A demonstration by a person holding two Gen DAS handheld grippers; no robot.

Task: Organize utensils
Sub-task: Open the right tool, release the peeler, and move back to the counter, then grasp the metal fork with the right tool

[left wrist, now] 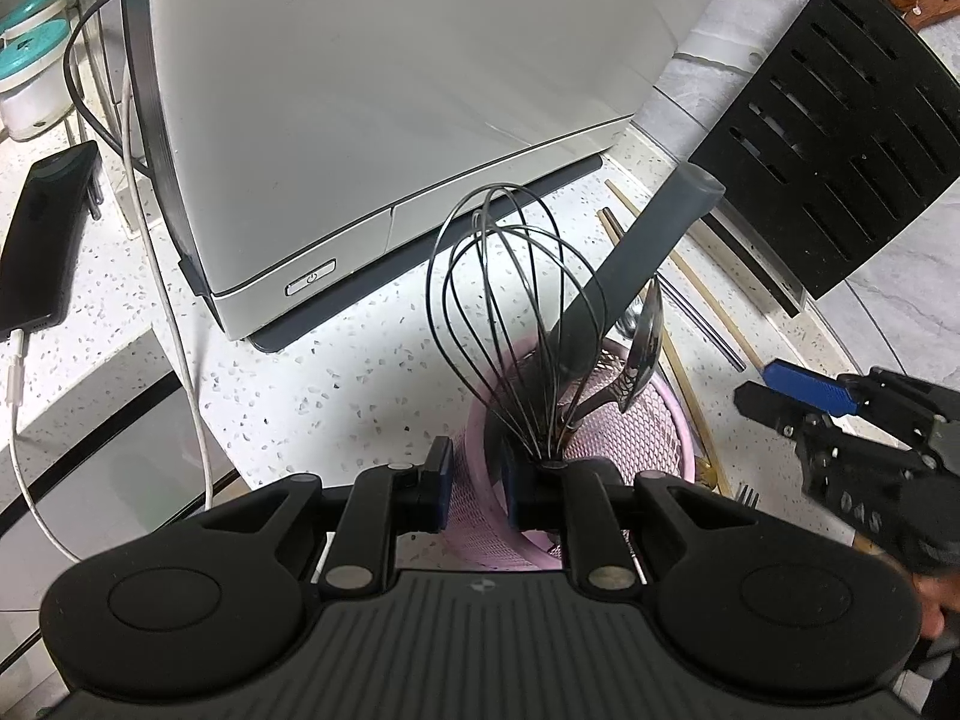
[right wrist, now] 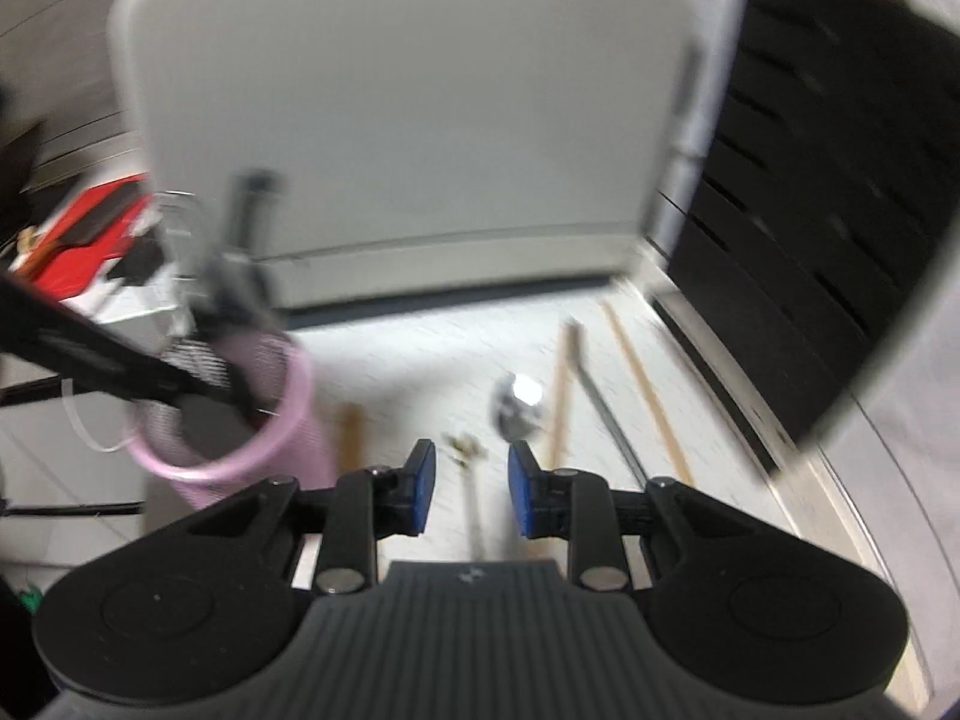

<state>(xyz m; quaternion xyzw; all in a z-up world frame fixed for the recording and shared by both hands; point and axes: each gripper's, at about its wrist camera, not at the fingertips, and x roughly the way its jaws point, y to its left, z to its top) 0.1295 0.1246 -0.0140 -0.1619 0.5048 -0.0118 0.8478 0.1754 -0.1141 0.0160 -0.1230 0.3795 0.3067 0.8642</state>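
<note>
A pink mesh utensil holder (left wrist: 630,438) stands on the speckled counter and holds a wire whisk (left wrist: 510,312), a grey-handled tool (left wrist: 636,252) and a metal spoon (left wrist: 645,348). My left gripper (left wrist: 474,492) straddles the holder's near rim, one pad outside and one inside. My right gripper (right wrist: 465,492) is open and empty above a spoon (right wrist: 519,408) that lies on the counter, with chopsticks (right wrist: 645,384) beside it. The right view is blurred. The holder also shows in the right wrist view (right wrist: 252,420) at left. The right gripper also shows in the left wrist view (left wrist: 780,396) at the right edge.
A white appliance (left wrist: 372,90) stands behind the holder. A black slotted knife block (left wrist: 840,126) stands at the right against the wall. Chopsticks (left wrist: 708,294) and a fork (left wrist: 747,495) lie on the counter. A phone (left wrist: 45,240) with a white cable lies at the left.
</note>
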